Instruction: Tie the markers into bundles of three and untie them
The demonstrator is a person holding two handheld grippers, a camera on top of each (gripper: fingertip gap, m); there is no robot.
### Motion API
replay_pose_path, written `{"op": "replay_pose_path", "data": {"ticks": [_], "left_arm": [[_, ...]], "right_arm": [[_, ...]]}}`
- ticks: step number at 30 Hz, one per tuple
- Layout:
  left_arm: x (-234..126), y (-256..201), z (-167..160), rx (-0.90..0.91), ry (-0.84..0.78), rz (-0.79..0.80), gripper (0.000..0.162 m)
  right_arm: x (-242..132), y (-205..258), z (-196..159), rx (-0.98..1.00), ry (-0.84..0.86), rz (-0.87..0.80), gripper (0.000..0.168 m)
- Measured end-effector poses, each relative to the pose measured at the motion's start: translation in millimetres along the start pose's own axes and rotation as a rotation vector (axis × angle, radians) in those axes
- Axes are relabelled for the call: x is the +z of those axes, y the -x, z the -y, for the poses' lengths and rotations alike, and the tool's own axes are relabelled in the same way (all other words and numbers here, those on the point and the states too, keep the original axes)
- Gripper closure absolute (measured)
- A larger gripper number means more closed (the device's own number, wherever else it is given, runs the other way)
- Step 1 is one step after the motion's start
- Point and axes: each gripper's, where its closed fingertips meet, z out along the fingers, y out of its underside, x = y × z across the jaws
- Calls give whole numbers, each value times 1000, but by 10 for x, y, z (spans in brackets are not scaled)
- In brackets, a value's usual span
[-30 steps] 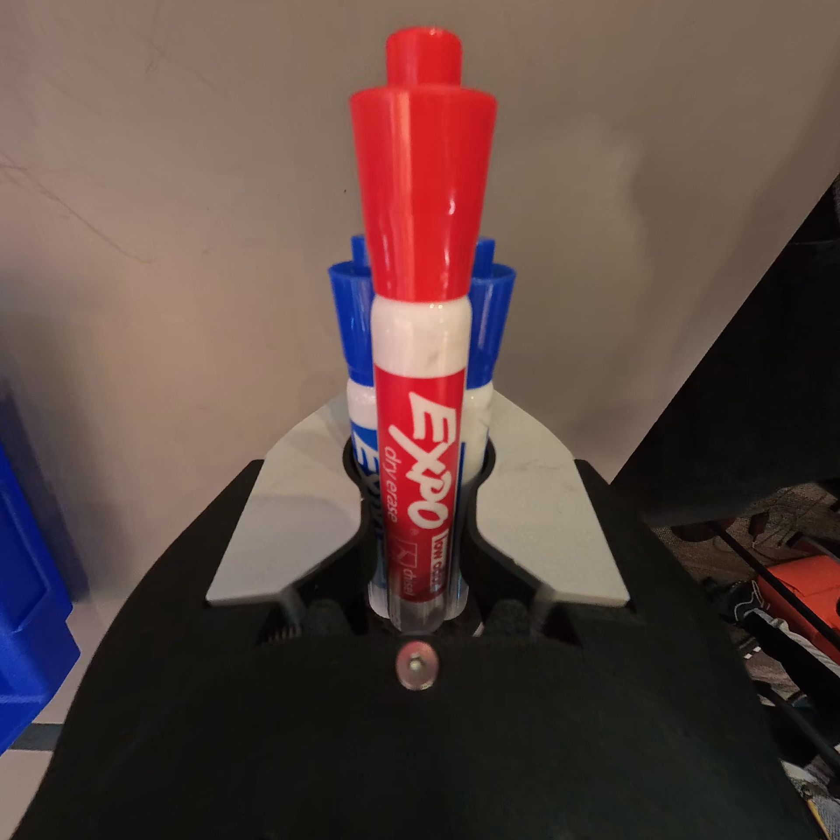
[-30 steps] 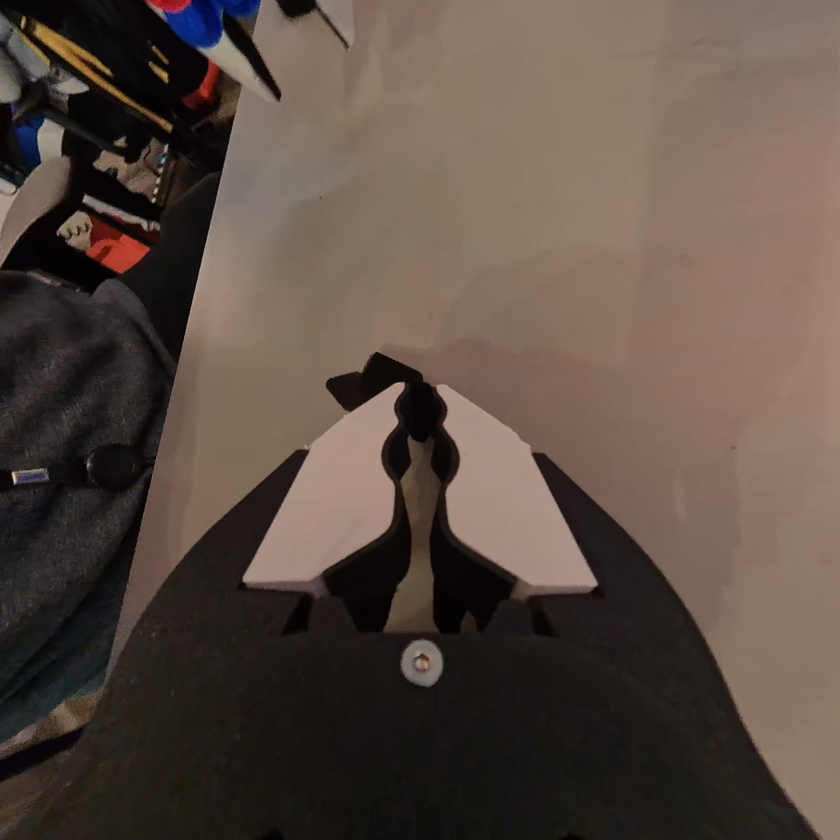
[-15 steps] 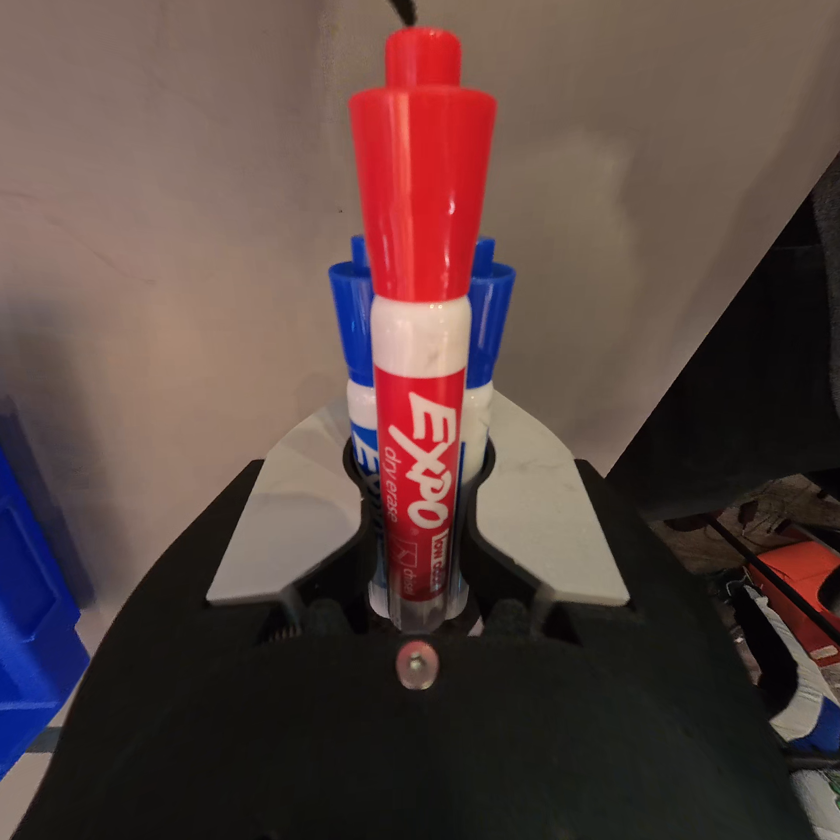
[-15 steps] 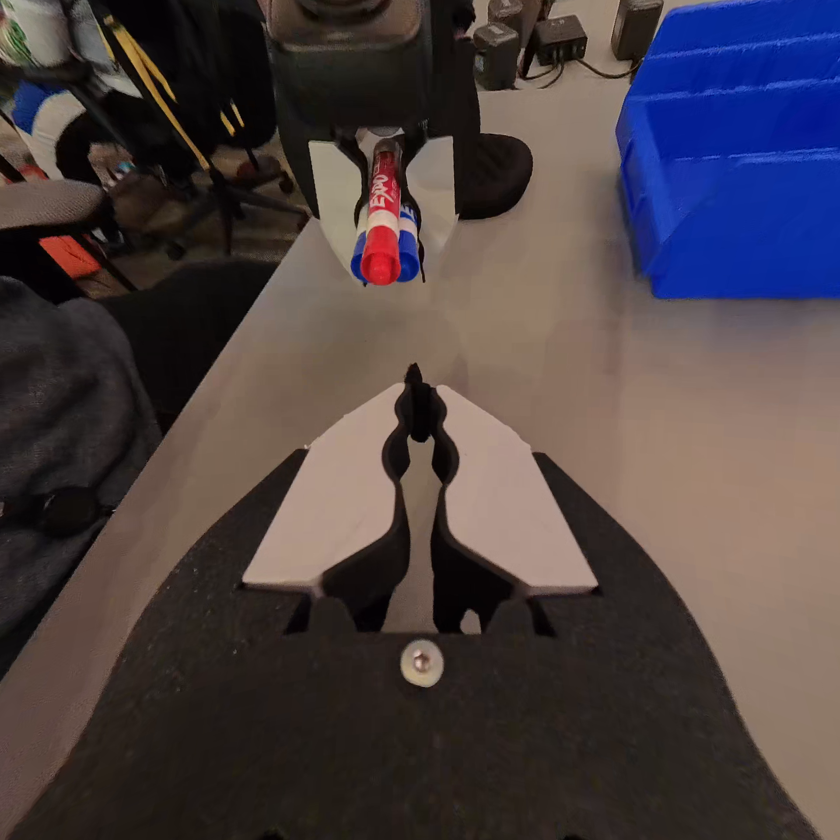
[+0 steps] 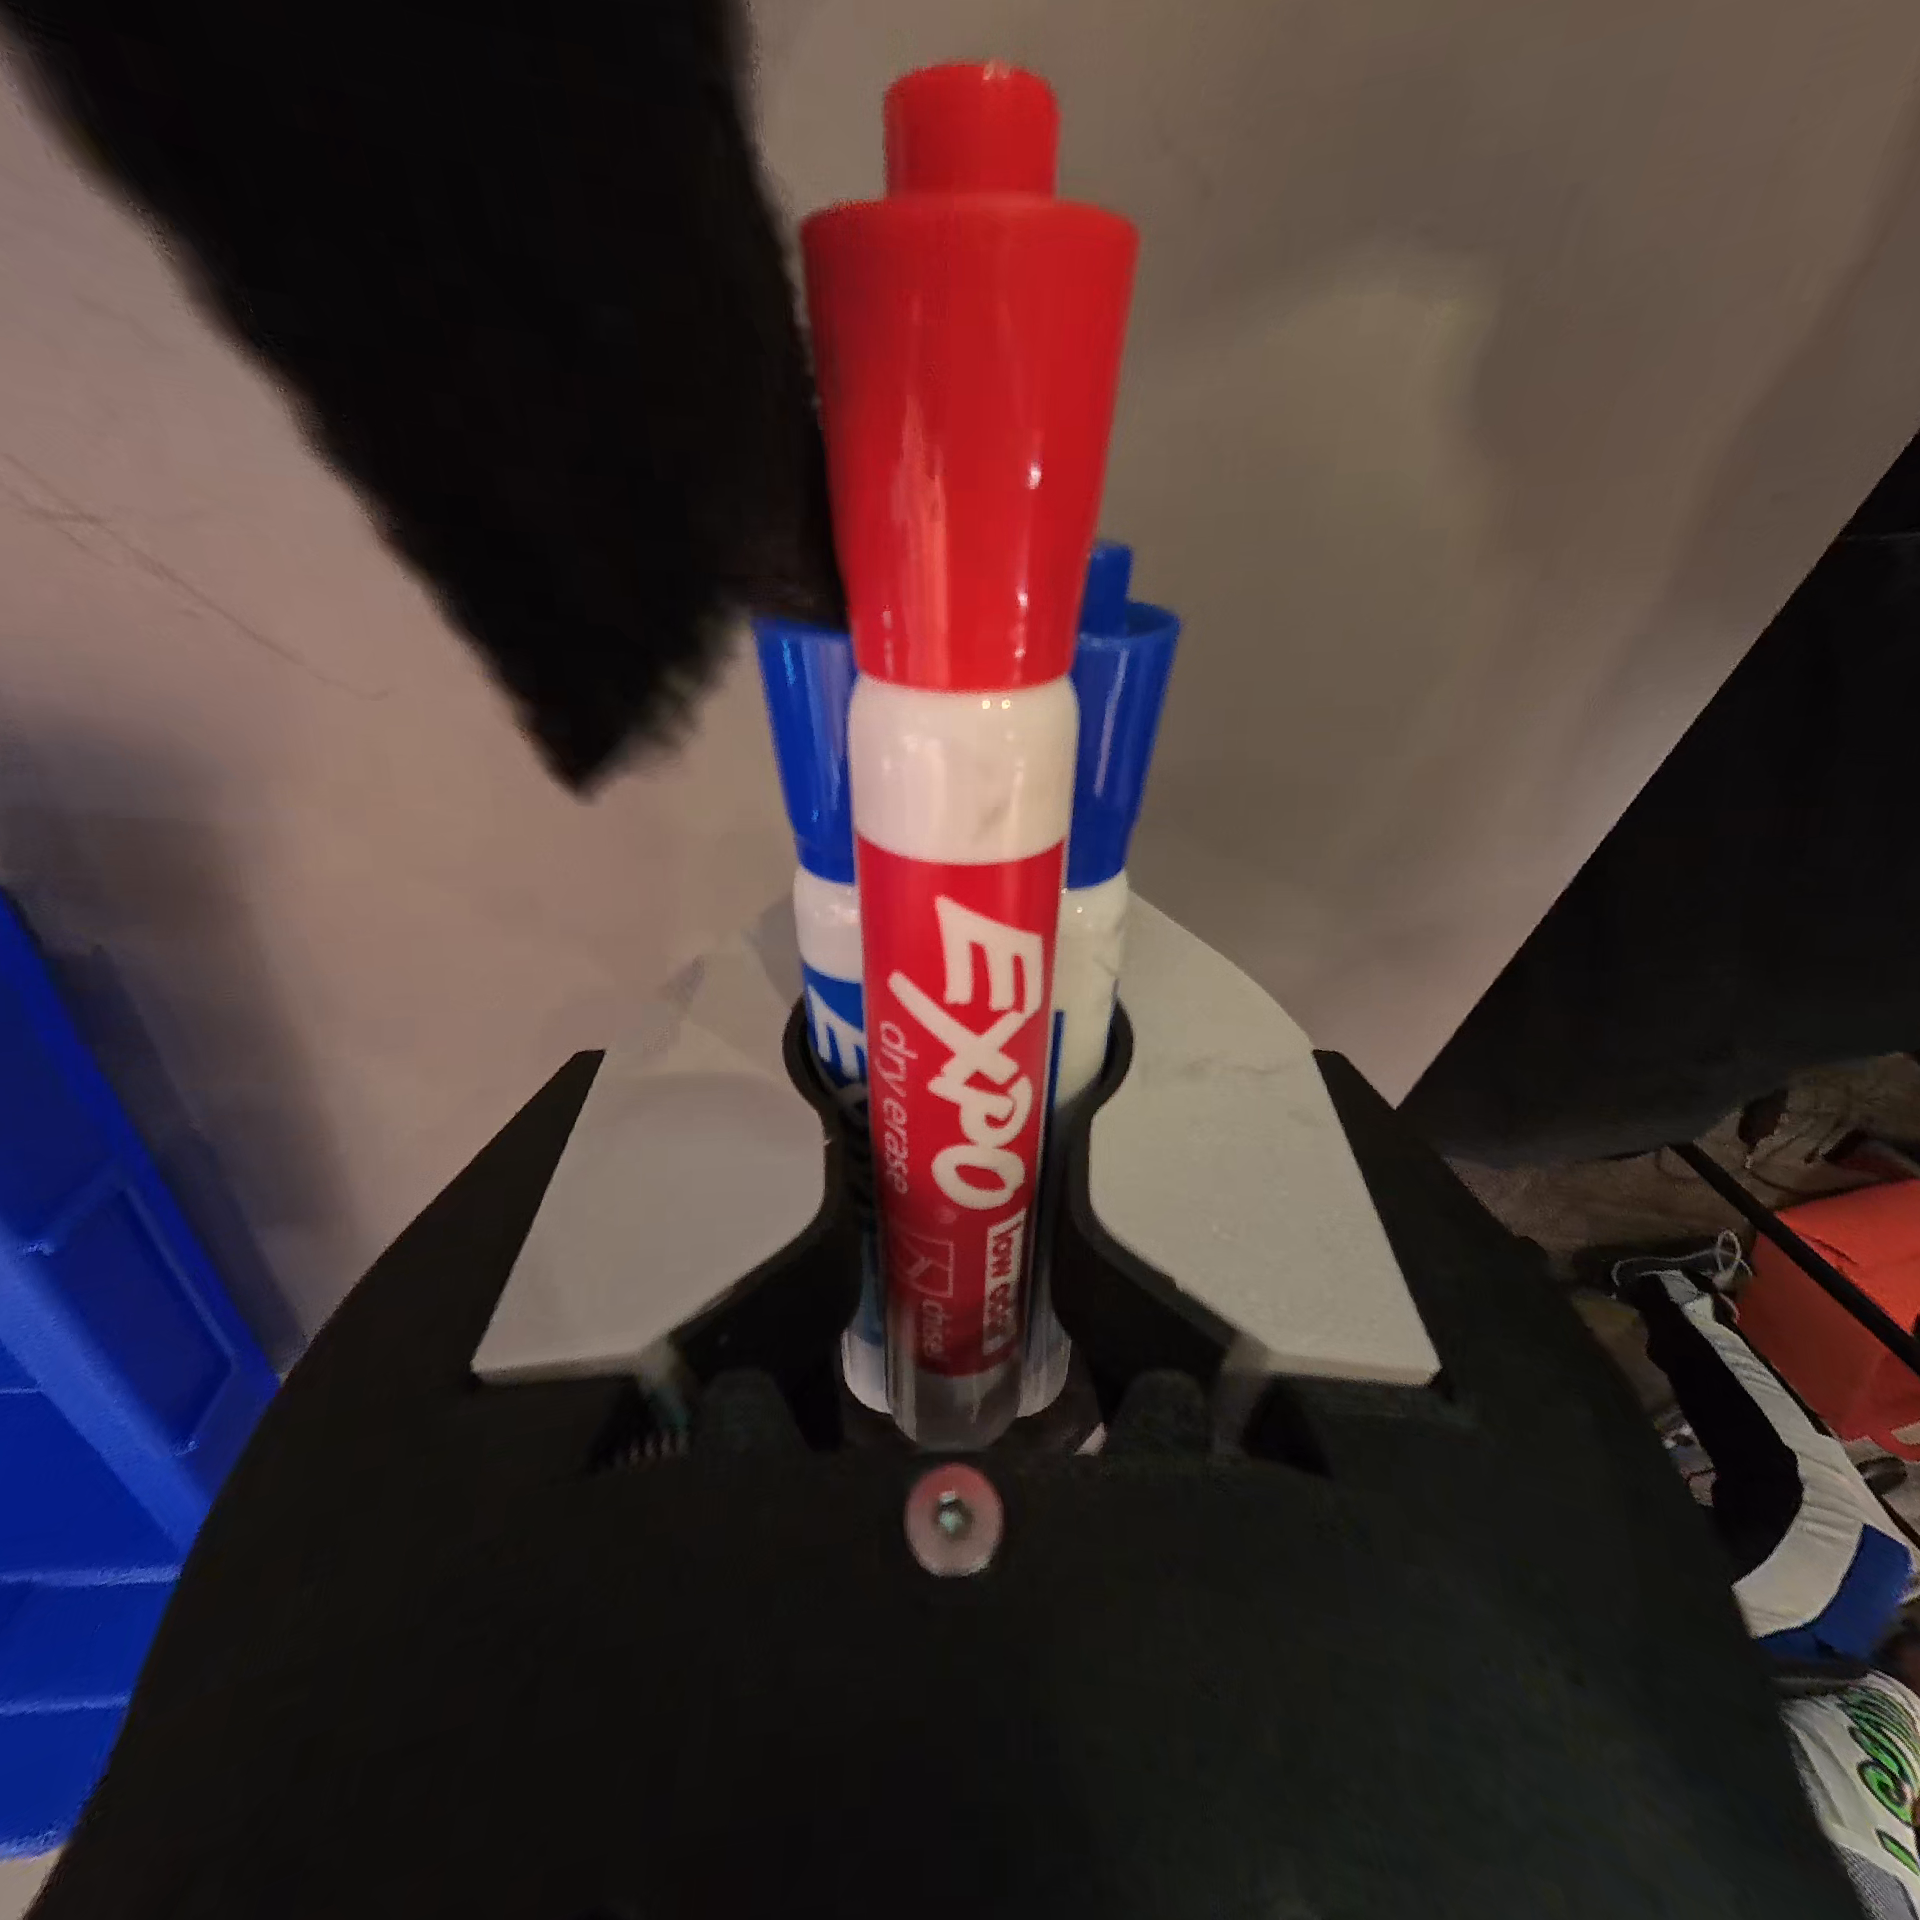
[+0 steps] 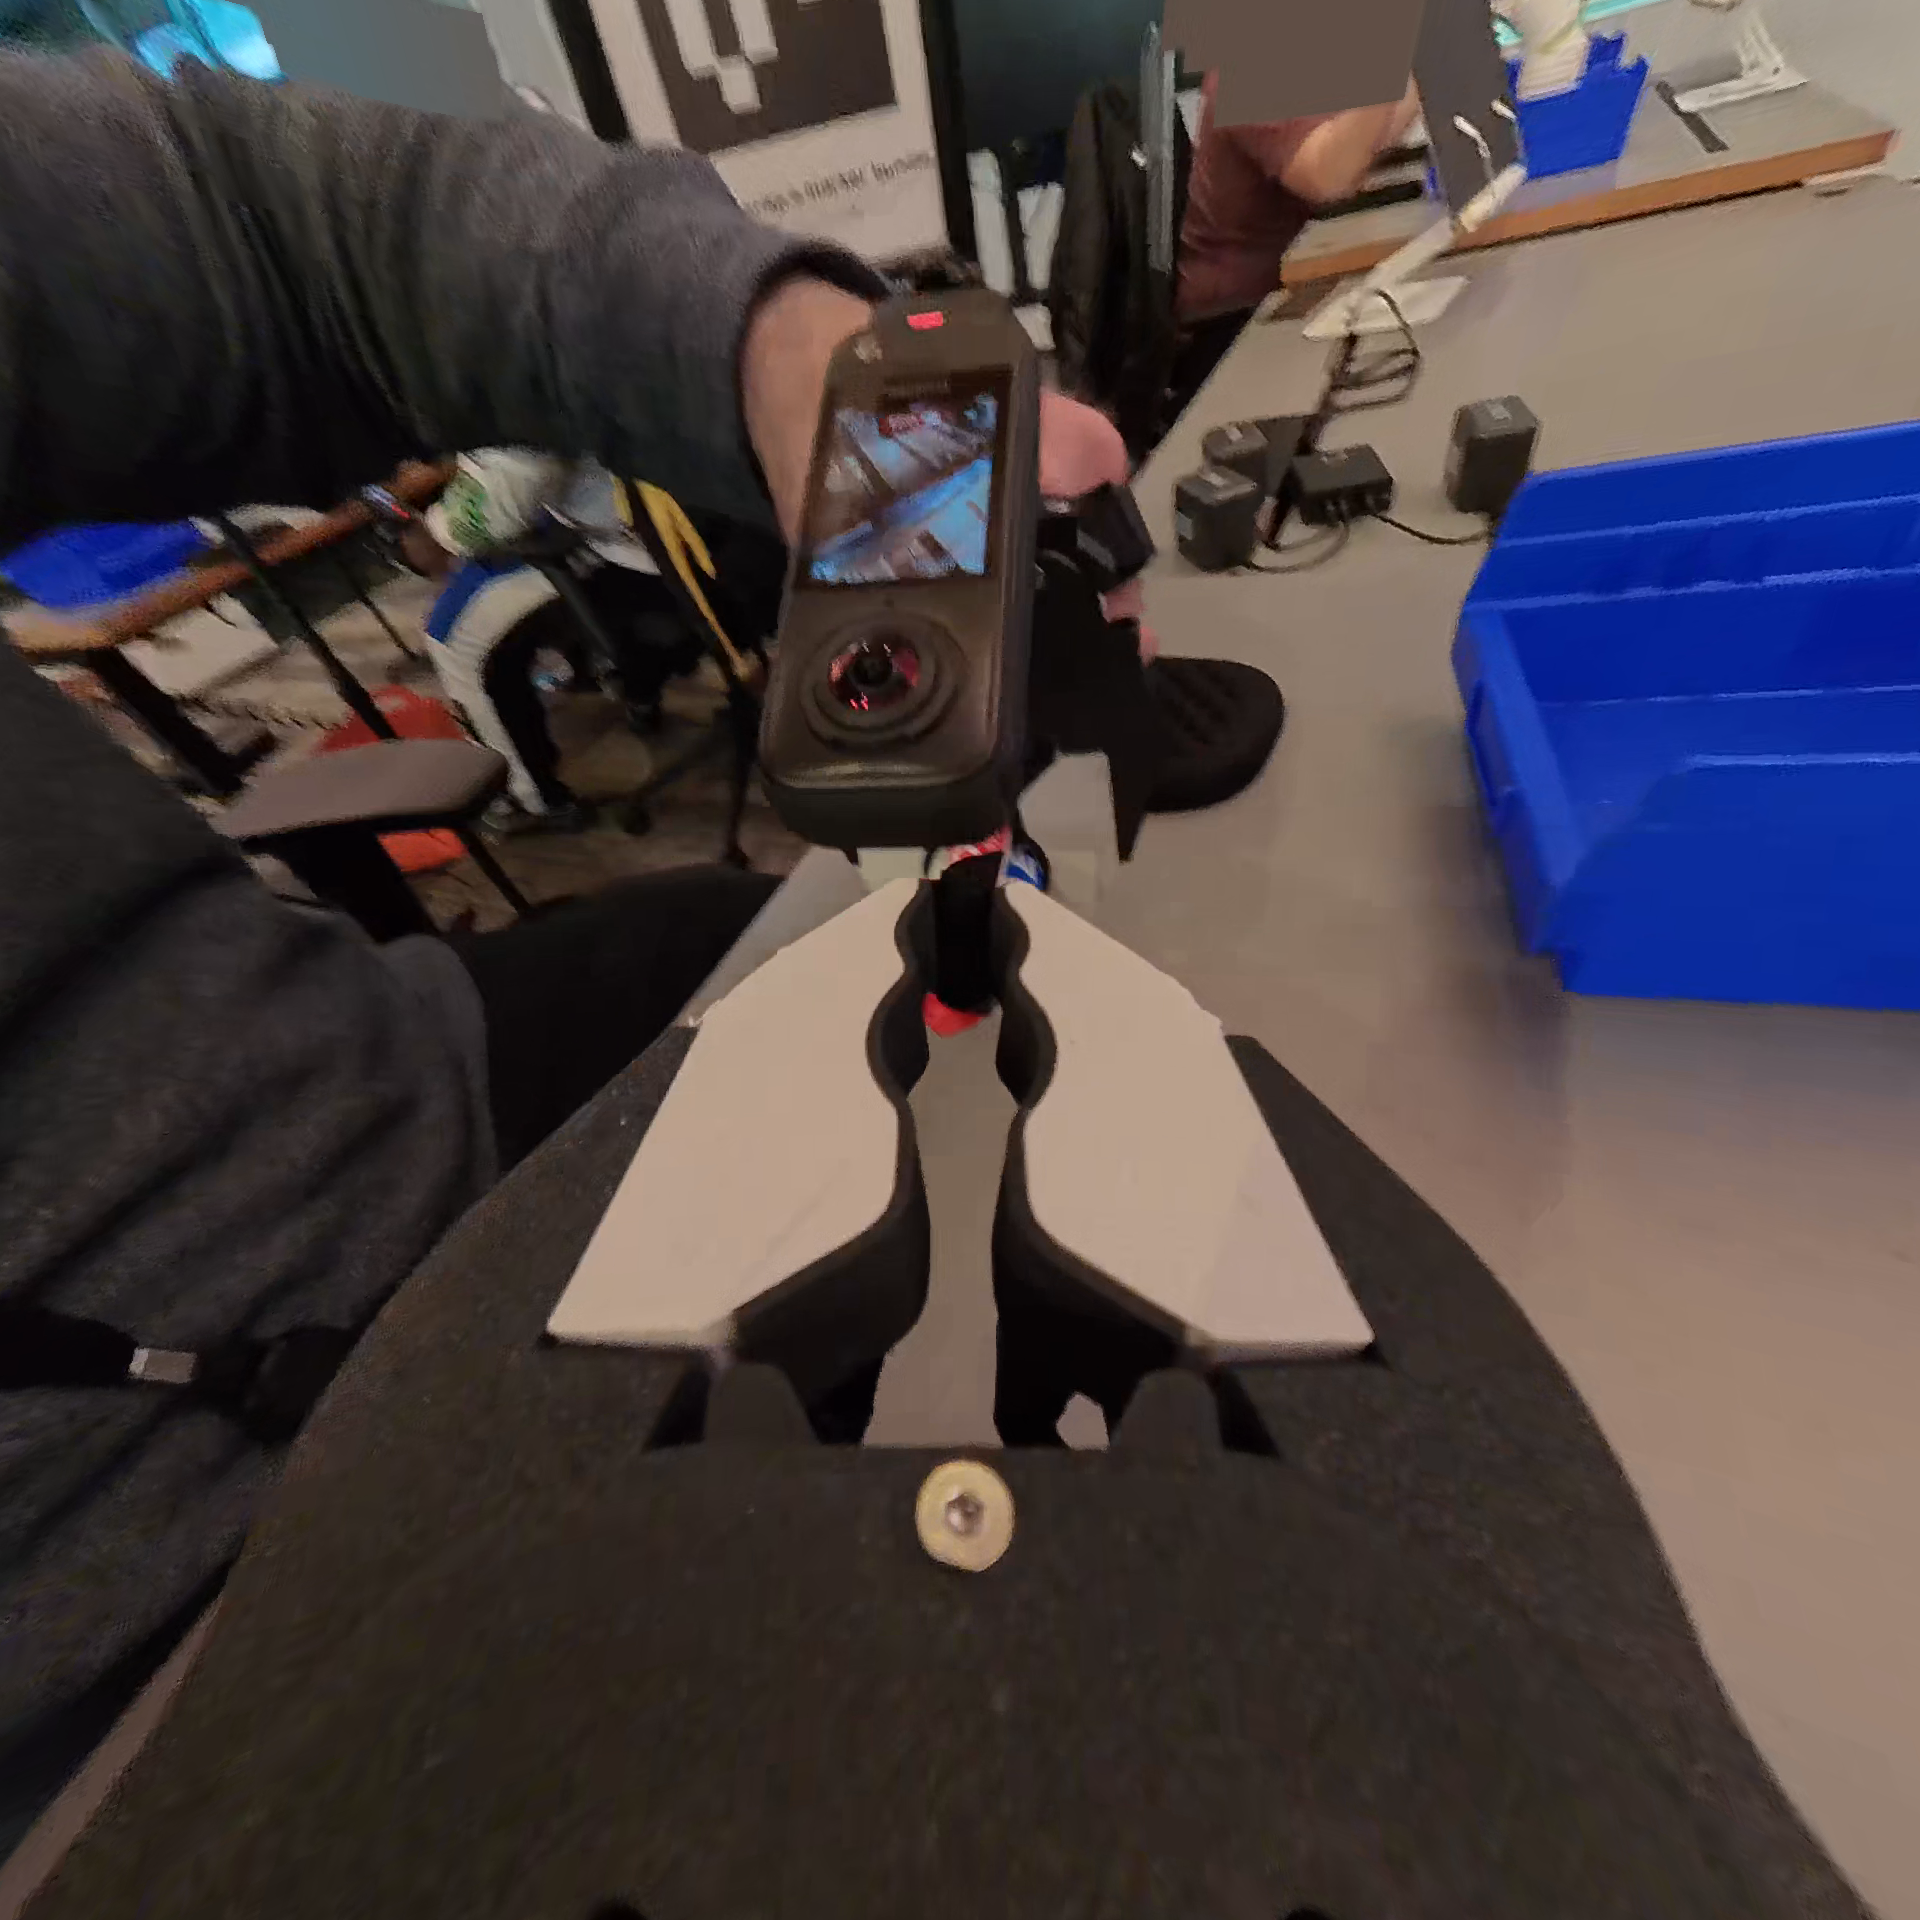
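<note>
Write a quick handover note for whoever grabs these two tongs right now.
Left tongs: shut on three markers, the red marker in front and two blue markers behind it.
Right tongs: shut on something thin and black; it meets the red marker's cap tip.
Blue bin sits on the grey table.
Done: three markers gathered.
Left: no tie is visible; bundling, then untying, looks outstanding.
</note>
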Motion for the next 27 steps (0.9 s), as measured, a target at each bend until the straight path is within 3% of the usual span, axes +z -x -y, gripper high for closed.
{"op": "replay_pose_path", "data": {"ticks": [7,15,27], "left_arm": [[-20,5,50,19,-2,-5,120],[-57,12,95,51,-8,1,120],[-145,72,131,73,-12,4,120]], "right_arm": [[101,-74,-33,16,-11,16,160],[136,-2,-24,36,-81,148,161],[119,150,45,-364,-56,113,163]]}}
